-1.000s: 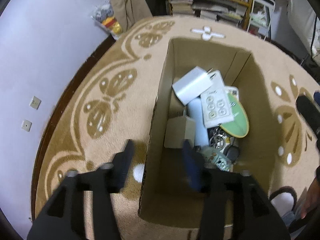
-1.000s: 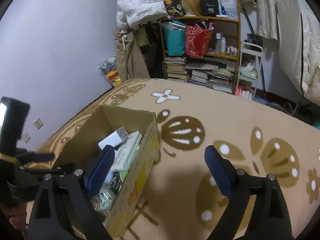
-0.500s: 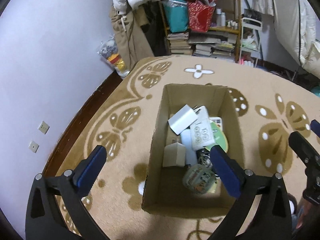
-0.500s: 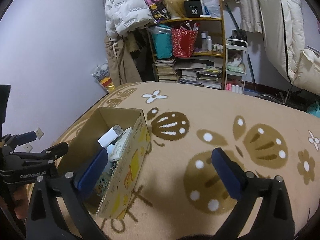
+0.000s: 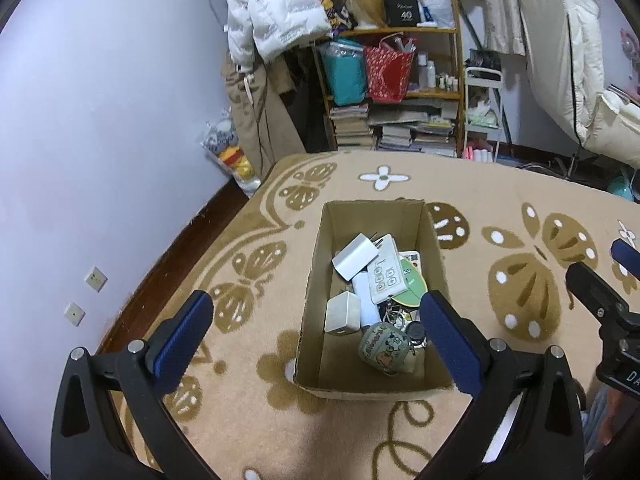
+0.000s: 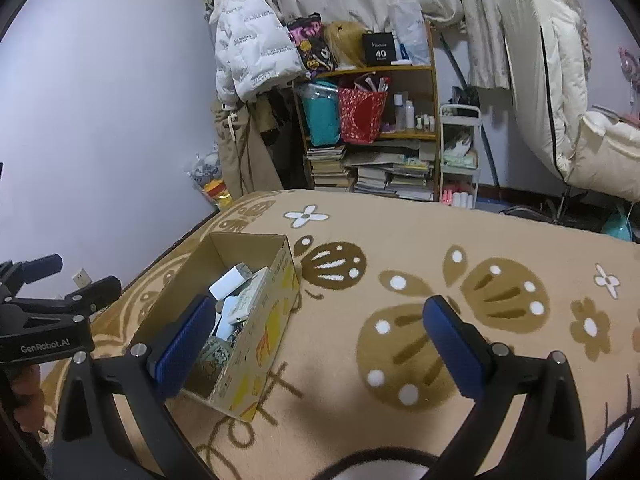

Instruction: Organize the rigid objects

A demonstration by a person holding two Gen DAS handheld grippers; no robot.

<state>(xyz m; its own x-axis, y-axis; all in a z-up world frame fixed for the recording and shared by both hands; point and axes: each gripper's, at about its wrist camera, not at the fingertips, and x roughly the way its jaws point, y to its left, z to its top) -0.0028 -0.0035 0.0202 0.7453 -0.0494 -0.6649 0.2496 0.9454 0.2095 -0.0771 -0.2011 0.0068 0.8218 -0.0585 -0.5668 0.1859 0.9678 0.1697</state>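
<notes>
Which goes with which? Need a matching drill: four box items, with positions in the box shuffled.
Items:
1. charger
2. power strip
3. cube
4. cartoon case

Places in the box, left wrist view:
A. nearest the camera, right of middle
B. farthest back, atop the pile
C. by the left wall, near half
D. middle, slanted, just right of the charger

Pairs: 1-B, 2-D, 3-C, 4-A

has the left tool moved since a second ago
Yes. The left tool has risen up and back from the cardboard box, which now looks smaller against the rug, and its jaws have opened.
</notes>
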